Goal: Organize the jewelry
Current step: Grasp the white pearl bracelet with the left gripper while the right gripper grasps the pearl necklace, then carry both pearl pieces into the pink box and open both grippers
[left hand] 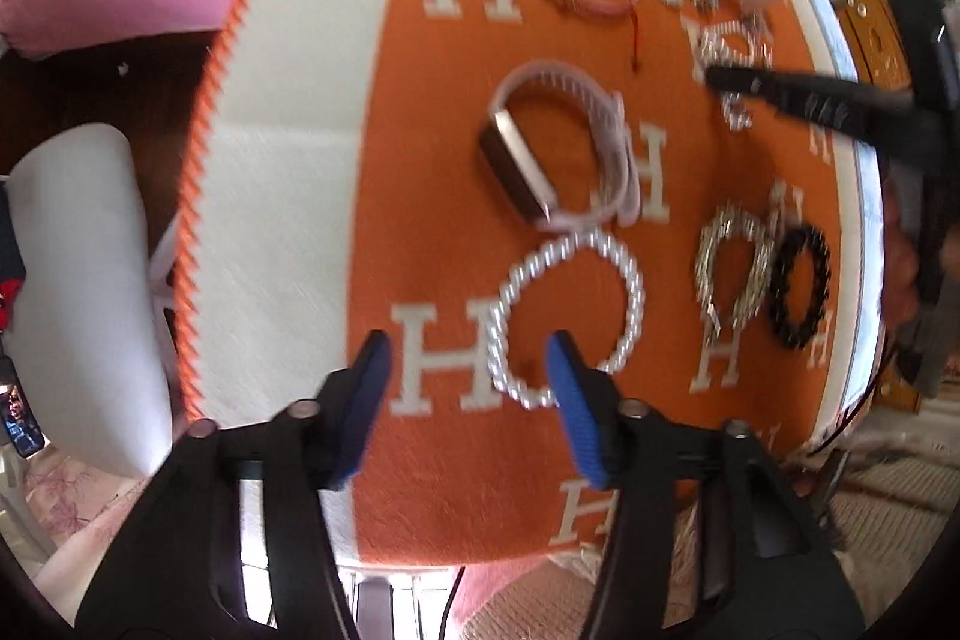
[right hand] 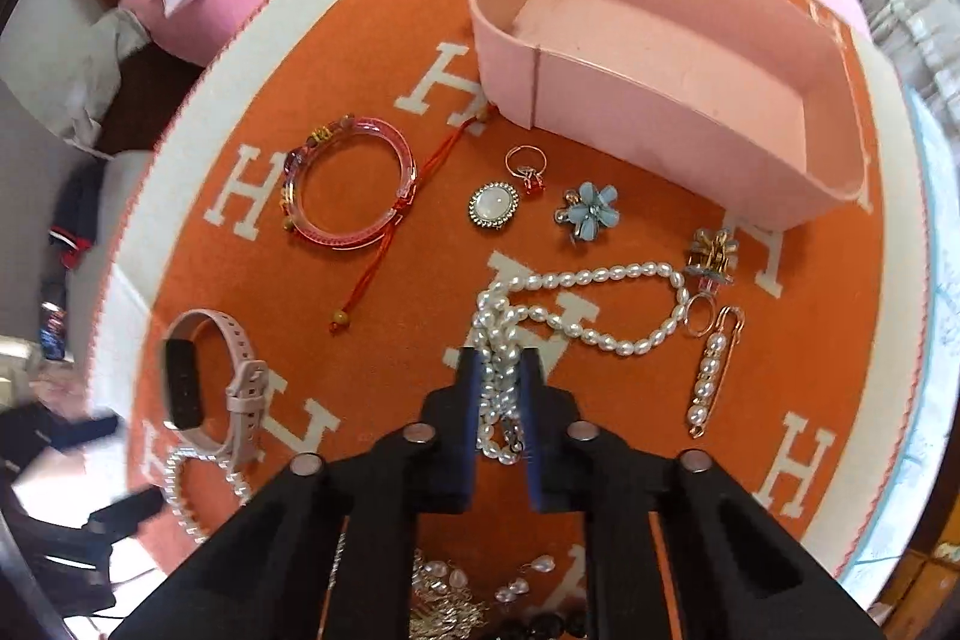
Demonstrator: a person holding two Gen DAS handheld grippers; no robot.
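Jewelry lies spread on an orange blanket (right hand: 384, 292) with white H letters. My right gripper (right hand: 499, 361) is shut on a bunch of the white pearl necklace (right hand: 606, 280), whose loop trails to the right. An empty pink box (right hand: 672, 40) stands behind it. My left gripper (left hand: 468, 358) is open and empty, its fingers on either side of the near edge of a white pearl bracelet (left hand: 570, 316). A pink-strapped watch (left hand: 558, 148) lies just beyond. The right gripper's fingers (left hand: 780, 91) show in the left wrist view at the right.
A pink bangle with red cord (right hand: 354, 184), an oval brooch (right hand: 493, 205), a ring (right hand: 527, 166), a blue flower clip (right hand: 588, 214), a pearl pin (right hand: 711, 370), a silver bracelet (left hand: 735, 268) and a black bracelet (left hand: 801, 286) lie around. Pillows (left hand: 84, 292) lie to the left.
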